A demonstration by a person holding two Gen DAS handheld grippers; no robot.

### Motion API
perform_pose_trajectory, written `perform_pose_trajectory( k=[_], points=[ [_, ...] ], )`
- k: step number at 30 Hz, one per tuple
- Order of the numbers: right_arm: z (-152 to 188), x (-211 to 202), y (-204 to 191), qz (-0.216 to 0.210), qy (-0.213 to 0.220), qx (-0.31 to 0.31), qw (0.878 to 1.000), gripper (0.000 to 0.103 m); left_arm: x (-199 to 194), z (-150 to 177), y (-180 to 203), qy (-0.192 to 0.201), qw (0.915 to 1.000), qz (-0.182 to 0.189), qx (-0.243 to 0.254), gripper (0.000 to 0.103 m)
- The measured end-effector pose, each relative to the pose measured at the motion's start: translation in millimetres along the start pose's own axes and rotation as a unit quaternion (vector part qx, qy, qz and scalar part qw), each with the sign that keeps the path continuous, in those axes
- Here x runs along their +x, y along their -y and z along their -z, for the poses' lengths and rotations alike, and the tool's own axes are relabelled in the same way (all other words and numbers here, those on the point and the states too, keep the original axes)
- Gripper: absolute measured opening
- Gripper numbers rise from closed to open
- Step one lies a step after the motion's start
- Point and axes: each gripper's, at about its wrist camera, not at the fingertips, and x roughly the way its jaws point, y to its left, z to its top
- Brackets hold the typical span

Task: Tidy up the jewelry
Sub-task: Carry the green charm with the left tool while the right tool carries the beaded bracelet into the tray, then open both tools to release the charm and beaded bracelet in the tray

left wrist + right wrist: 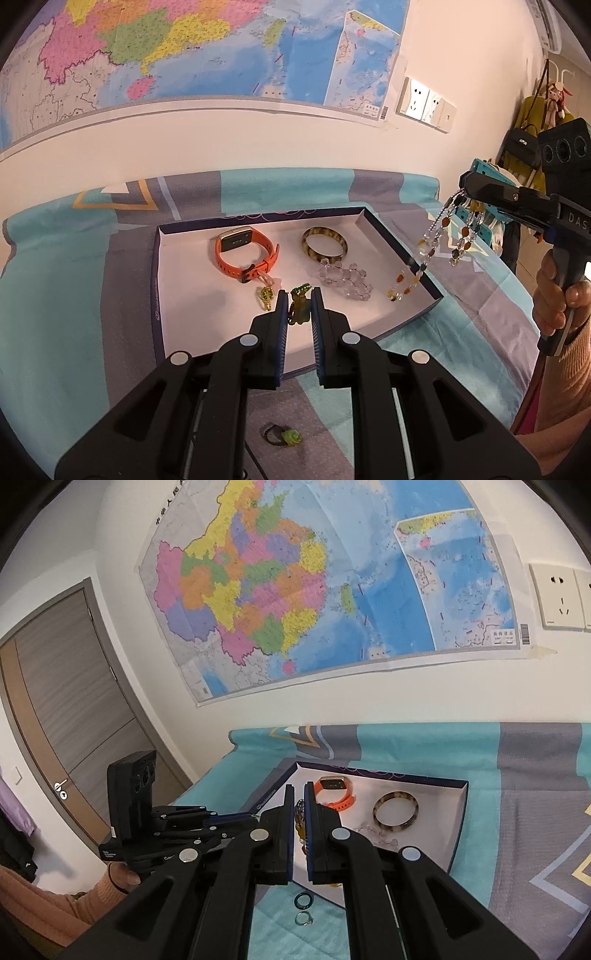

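A shallow white tray (184, 295) with dark rim lies on the bed. In it are an orange watch (243, 254), a striped bangle (325, 244), a clear bead bracelet (345, 282) and a gold-green charm (265, 295). My left gripper (299, 299) is low over the tray, jaws narrowly apart around a green brooch (299, 308). My right gripper (466, 190) is shut on a multicoloured bead necklace (436, 236) that hangs with its end in the tray's right corner. In the right wrist view the necklace (300, 819) sits between my right gripper's (299, 794) jaws.
A ring with a green flower (282, 437) lies on the bedspread near the tray's front. Two small teal rings (303, 908) lie on the bedspread beside the tray. A map and sockets (424, 105) are on the wall behind. A door (55, 720) is at left.
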Motion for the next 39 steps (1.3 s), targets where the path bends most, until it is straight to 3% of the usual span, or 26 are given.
perform_pose_trajectory(
  k=[22,39],
  points=[
    [5,27,19,0.015,-0.023,0.017,0.999,0.004,24,-3,-5,-0.022,0.9997,-0.012,-0.004,0.013],
    [10,65,48,0.051,-0.058,0.032,0.996,0.004,75,0,-22,-0.077,0.9959,-0.042,-0.020,0.013]
  ],
)
